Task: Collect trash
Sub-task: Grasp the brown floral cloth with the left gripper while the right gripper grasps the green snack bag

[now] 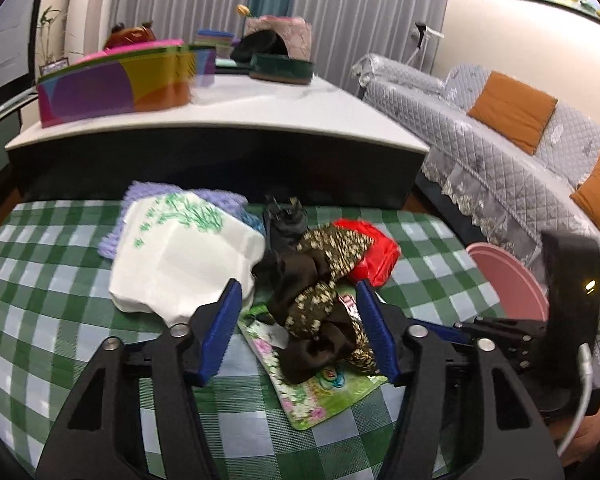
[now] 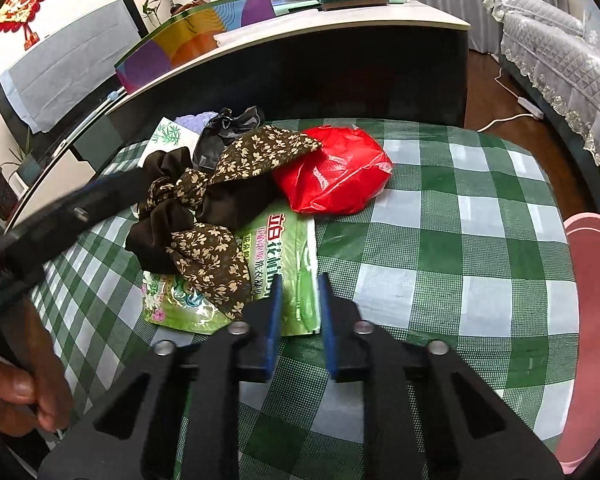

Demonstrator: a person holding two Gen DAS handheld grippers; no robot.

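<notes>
Nearest the lens in the left wrist view, the left gripper (image 1: 298, 296) has its blue fingers (image 1: 219, 330) spread wide and released, one on each side of the brown floral fabric bow (image 1: 320, 312) at the centre of the frame; whether either one touches it cannot be told. In the right wrist view the right gripper (image 2: 299, 292) sits at lower centre with a narrow gap between its fingers (image 2: 275, 320), parted and grasping nothing, their tips over the near edge of the green detergent pouch (image 2: 288, 256).

The trash lies in a pile on the green checked surface (image 2: 460, 248). The pouch lies flat at the bottom, and the bow lies across its left part. Just beyond it, towards upper centre, a crumpled red plastic bag (image 2: 336, 172) touches the bow's upper lobe and the pouch's far edge. A black plastic bag (image 2: 224, 132) is bunched behind the bow. Left of centre in the left wrist view, a white tissue pack with green bamboo print (image 1: 184, 256) rests partly on a purple knitted cloth (image 1: 148, 200).

At the right edge of both frames a pink bin (image 2: 592, 320) stands beside the surface. Behind the pile rises a dark cabinet with a white top (image 1: 220, 128) carrying a colourful box (image 1: 116, 84). A grey quilted sofa (image 1: 500, 140) with orange cushions fills the upper right.
</notes>
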